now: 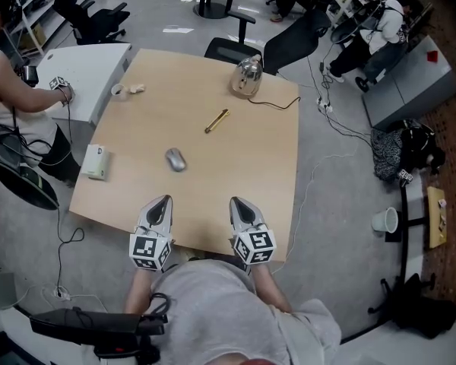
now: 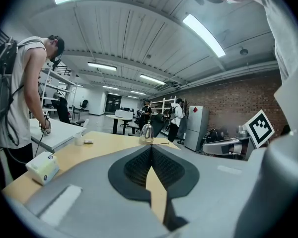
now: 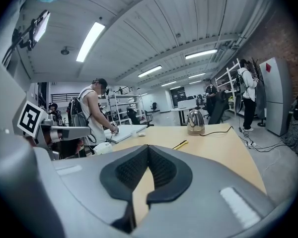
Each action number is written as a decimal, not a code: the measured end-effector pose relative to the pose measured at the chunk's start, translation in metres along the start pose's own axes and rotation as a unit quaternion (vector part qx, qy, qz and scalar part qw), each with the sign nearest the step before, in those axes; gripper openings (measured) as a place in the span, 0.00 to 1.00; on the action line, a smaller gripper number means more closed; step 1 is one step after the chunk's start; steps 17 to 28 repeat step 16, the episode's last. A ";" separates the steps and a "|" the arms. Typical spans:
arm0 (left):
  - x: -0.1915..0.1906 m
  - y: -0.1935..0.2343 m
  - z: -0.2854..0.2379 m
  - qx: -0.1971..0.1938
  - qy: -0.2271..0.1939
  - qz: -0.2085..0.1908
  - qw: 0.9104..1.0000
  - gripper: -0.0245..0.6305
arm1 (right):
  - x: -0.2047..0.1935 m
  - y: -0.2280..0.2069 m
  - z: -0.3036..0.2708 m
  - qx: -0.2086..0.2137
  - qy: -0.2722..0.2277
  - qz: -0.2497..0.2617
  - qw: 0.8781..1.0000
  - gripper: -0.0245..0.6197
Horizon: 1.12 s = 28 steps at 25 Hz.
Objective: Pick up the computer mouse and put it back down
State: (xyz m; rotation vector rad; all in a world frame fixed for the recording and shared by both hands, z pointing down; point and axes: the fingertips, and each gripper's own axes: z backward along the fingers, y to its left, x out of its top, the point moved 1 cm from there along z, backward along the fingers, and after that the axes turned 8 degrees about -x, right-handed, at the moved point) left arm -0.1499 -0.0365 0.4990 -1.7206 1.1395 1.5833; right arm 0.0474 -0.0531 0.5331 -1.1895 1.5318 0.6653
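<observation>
The table [image 1: 273,166], pale wood, is taken as the landmark. The left gripper [image 1: 163,201] and right gripper [image 1: 239,203] are held over its near edge, side by side, each with jaws pressed together and nothing between them. A kettle [image 1: 246,77] stands at the table's far side and a small box [image 1: 96,161] by its left edge. The mouse [image 1: 175,159] lies flat near the table's middle, well apart from both grippers. A pen [image 1: 216,120] lies further in. This would fit a mouse waiting to be lifted or one already set back. It is judged smooth and rounded, best held low across its sides.
</observation>
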 end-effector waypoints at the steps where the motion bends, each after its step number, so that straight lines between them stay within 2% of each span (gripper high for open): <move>1: 0.000 0.001 0.000 0.000 0.000 0.000 1.000 0.07 | -0.001 0.001 -0.001 0.000 0.001 -0.001 1.000 0.05; 28: 0.000 0.005 0.003 0.004 -0.001 0.001 1.000 0.07 | -0.005 0.007 -0.005 0.008 0.008 0.001 1.000 0.05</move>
